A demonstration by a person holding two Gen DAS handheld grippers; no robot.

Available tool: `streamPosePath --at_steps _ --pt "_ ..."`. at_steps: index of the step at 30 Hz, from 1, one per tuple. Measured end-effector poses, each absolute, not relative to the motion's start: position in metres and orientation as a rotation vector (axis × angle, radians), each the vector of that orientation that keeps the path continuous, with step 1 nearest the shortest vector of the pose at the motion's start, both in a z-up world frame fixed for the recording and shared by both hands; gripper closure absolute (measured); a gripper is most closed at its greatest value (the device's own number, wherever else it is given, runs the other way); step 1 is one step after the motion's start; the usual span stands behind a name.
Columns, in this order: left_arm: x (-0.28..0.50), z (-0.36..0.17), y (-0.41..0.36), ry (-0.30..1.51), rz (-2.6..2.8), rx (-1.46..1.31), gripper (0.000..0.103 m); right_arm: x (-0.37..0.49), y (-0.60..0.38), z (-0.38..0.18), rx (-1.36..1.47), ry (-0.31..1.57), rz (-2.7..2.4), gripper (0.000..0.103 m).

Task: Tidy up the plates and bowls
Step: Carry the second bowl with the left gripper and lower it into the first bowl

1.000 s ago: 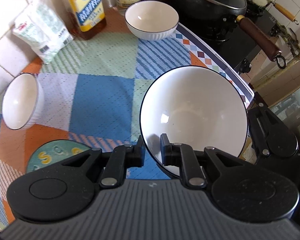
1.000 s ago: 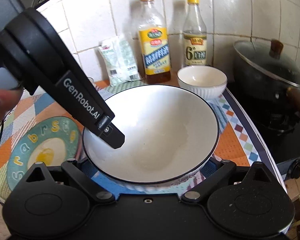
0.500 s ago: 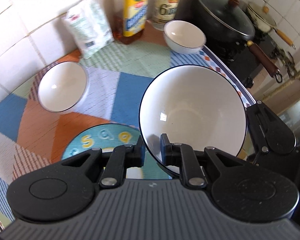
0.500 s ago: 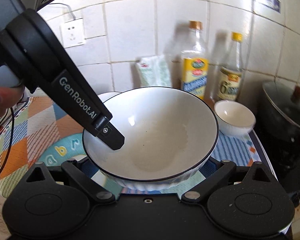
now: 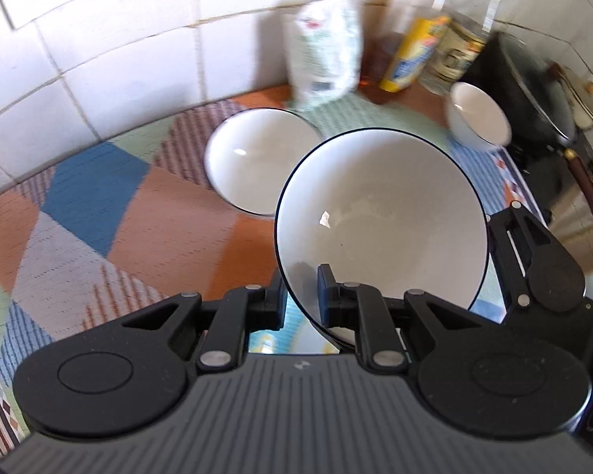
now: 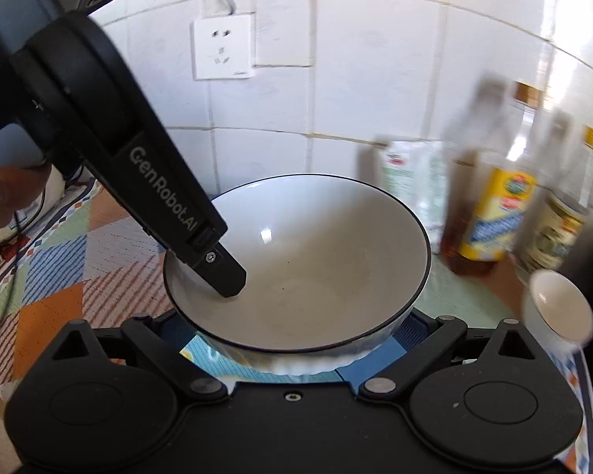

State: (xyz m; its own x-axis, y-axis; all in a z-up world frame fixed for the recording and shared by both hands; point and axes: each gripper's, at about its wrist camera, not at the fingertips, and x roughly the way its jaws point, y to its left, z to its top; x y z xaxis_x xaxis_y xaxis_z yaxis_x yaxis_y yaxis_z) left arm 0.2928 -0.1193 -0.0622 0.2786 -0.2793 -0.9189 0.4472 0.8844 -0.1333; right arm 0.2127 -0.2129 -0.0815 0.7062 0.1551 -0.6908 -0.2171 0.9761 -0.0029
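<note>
Through the left wrist camera we saw the left gripper (image 5: pixel 301 290) clenched on the near rim of the large bowl (image 5: pixel 379 217), one finger outside the wall and the other inside, so that the white, dark-rimmed bowl hung tilted just ahead of the tongs. Beyond it and to the left, a second bowl (image 5: pixel 257 158) rested on the patchwork cloth (image 5: pixel 110 217), its near-right edge hidden behind the held one. Further ahead to the right stood a small bowl (image 5: pixel 479 120), with a white packet (image 5: pixel 324 47) and two blurred bottles (image 5: pixel 435 47) against the tiled wall, and a dark lidded pan (image 5: pixel 533 83) at the far right. A sliver of a pale blue plate (image 5: pixel 272 339) showed directly beneath the tongs. Through the right wrist camera we saw the right gripper (image 6: pixel 296 328) spread wide, its fingers either side of the large bowl's (image 6: pixel 308 268) underside; we could not tell whether they touched it. The left tool reached in from the upper left, its finger (image 6: pixel 221 272) lying inside the bowl's left wall. Ahead to the right stood the bottles (image 6: pixel 494 205), with the small bowl (image 6: pixel 557 308) nearer on the right.
</note>
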Motion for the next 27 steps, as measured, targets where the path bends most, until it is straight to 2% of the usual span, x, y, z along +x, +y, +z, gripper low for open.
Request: streamPosePath --at_steps 11,27 --pt "0.35 -0.063 -0.098 1.198 -0.449 0.172 0.088 0.275 -0.196 -0.086 -0.138 0.784 0.335 0.006" --pt "0.397 -0.101 -0.125 1.227 -0.456 0.226 0.088 0.31 -0.22 -0.107 -0.048 0.874 0.299 0.006"
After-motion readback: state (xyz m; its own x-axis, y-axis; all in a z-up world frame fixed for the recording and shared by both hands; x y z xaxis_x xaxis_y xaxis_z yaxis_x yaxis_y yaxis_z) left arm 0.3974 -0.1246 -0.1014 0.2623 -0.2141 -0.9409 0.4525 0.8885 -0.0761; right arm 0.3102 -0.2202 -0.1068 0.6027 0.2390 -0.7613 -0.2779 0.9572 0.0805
